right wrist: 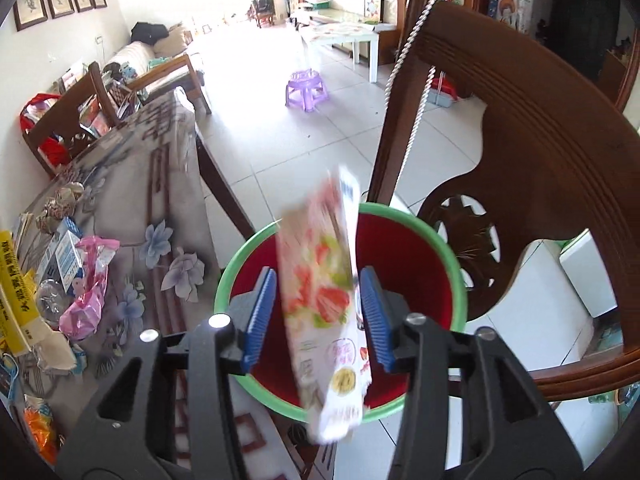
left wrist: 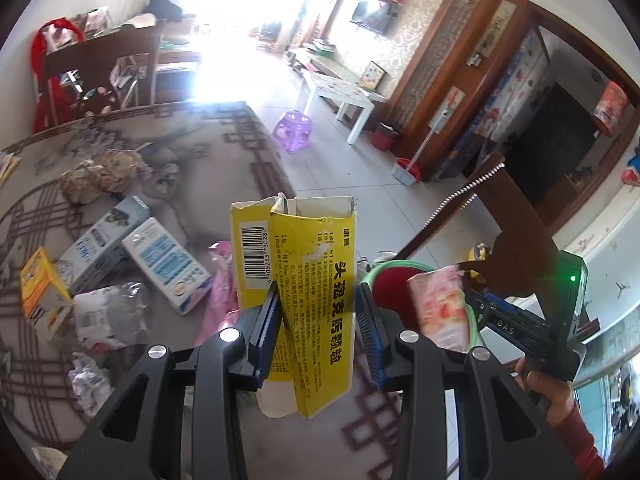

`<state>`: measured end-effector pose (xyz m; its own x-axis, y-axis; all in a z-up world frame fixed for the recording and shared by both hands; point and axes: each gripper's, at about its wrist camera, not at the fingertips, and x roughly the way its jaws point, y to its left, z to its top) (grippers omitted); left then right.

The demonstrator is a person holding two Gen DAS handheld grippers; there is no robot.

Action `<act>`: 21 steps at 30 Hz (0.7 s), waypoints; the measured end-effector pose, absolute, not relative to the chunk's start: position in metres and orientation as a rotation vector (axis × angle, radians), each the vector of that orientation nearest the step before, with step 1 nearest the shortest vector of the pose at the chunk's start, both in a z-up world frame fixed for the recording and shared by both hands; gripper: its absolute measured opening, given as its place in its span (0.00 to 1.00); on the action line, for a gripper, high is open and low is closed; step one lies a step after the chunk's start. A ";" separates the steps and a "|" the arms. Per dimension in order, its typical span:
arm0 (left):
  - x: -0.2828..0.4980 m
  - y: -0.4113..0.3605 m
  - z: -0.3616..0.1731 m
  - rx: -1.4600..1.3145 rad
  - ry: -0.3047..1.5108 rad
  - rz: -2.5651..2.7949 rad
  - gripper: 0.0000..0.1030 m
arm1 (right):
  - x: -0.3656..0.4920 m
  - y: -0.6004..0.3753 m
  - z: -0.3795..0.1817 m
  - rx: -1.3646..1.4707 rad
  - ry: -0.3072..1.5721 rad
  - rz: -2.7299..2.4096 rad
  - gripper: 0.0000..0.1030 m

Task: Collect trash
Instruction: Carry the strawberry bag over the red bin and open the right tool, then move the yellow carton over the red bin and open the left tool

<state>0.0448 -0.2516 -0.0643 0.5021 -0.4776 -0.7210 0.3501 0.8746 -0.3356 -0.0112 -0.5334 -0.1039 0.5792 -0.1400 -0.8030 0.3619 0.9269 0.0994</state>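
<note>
My left gripper [left wrist: 316, 292] is shut on a flattened yellow cardboard box [left wrist: 316, 248], holding it upright over the table's edge. The same yellow box [right wrist: 16, 304] shows at the far left of the right wrist view. My right gripper [right wrist: 318, 280] hangs above a red bin with a green rim [right wrist: 240, 252]. A pink and white strawberry-print carton [right wrist: 320, 300] stands blurred between its blue pads [right wrist: 260, 308], with a gap on the left side. In the left wrist view that carton [left wrist: 440, 308] sits over the bin [left wrist: 384, 270], and a hand [left wrist: 548, 396] holds the right gripper.
Blue and white cartons [left wrist: 168, 264], a small yellow box [left wrist: 40, 288], a pink bag [right wrist: 88, 292], a clear crumpled wrapper [left wrist: 108, 316] and crumpled paper [left wrist: 88, 384] lie on the patterned tablecloth [right wrist: 160, 168]. A wooden chair [right wrist: 540, 160] stands behind the bin. A purple stool [right wrist: 306, 88] is on the tiled floor.
</note>
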 end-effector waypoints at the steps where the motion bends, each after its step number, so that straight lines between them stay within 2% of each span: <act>1: 0.046 -0.262 -0.064 -0.144 0.920 -0.535 0.33 | -0.016 -0.536 -0.100 0.270 0.896 -0.310 0.45; 10: 0.060 -0.361 -0.077 -0.058 0.954 -0.770 0.33 | -0.070 -0.545 -0.066 0.317 0.811 -0.439 0.55; 16: 0.065 -0.408 -0.084 -0.017 0.971 -0.862 0.34 | -0.088 -0.560 -0.067 0.354 0.822 -0.511 0.56; 19: 0.066 -0.419 -0.082 -0.009 0.937 -0.868 0.43 | -0.095 -0.564 -0.067 0.368 0.819 -0.532 0.56; 20: 0.065 -0.422 -0.080 -0.008 0.918 -0.863 0.55 | -0.096 -0.564 -0.066 0.367 0.819 -0.535 0.56; 21: 0.065 -0.423 -0.076 -0.007 0.897 -0.857 0.61 | -0.097 -0.564 -0.066 0.366 0.819 -0.537 0.56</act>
